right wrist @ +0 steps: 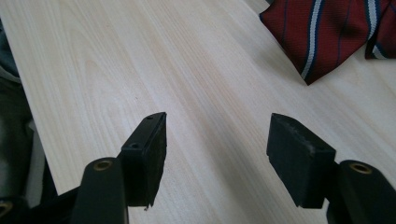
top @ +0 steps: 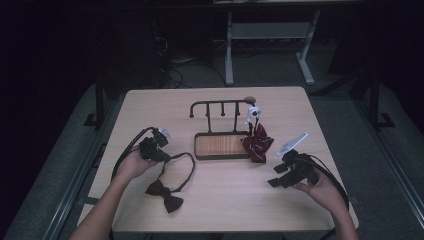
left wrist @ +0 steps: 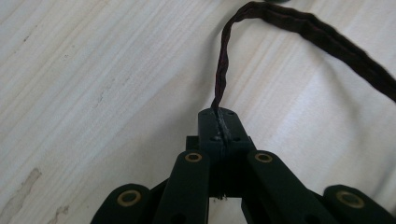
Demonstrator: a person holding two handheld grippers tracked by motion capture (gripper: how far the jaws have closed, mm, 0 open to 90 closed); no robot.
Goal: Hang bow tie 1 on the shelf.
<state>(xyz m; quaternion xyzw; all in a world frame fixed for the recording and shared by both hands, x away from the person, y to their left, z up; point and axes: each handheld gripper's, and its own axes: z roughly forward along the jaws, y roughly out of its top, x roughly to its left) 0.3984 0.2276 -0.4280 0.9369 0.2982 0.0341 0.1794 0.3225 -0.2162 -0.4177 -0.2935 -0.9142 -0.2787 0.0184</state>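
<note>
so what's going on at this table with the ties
A person works at a pale wooden table with a gripper in each hand. The left gripper is shut on the thin strap of a dark maroon bow tie, whose bow lies flat on the table. The right gripper is open and holds nothing, low over bare wood near a red striped necktie. That necktie drapes off the right end of a black metal rack with a wooden base.

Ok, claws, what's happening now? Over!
Left claw shut on bow tie strap. Right claw open over bare table. Nothing blocking.
</note>
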